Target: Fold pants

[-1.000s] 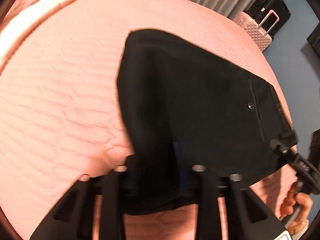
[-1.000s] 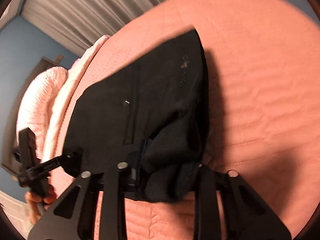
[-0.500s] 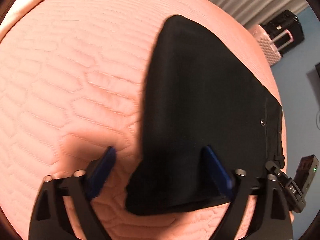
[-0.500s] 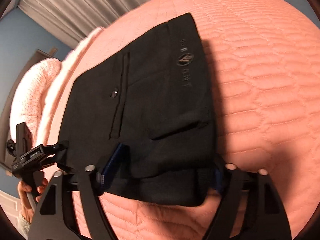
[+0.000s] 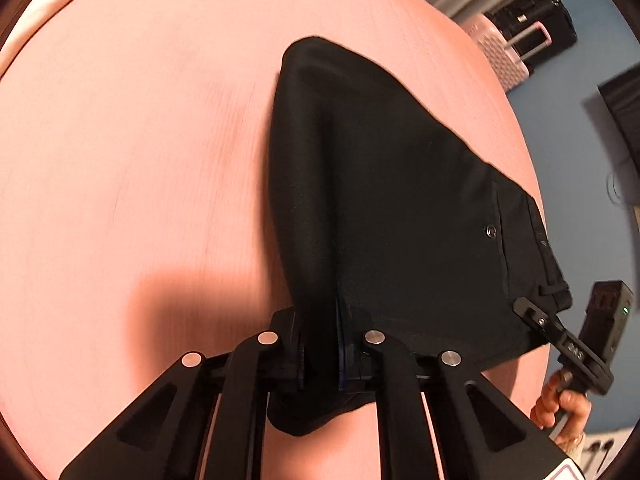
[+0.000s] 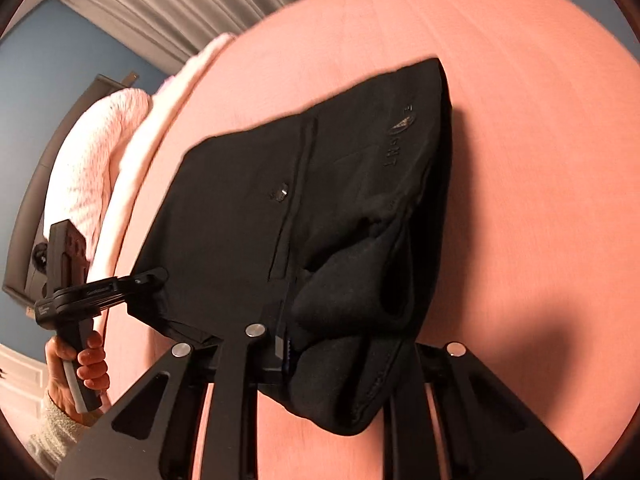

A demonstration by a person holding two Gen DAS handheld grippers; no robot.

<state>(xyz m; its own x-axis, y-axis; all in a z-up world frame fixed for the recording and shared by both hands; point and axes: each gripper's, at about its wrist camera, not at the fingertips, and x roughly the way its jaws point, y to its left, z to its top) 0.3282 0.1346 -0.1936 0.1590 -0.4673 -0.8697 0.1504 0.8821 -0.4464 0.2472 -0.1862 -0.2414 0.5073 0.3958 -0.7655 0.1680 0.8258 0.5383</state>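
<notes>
Black pants fill the centre of both frames, draped on the pink quilted bed, long axis running from the lower edge to the upper middle. Left gripper is pinched tight on the near hem, right gripper clamped on bunched cloth at lower centre.

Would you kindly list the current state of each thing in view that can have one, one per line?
Pants: black, folded, near edge lifted off the bed by both grippers.
Left gripper: shut on the pants.
Right gripper: shut on the pants, fabric bunched between its fingers.
Back pocket button: fastened.
Pink suitcase: upright, handle extended.
Bed cover: spread flat.
</notes>
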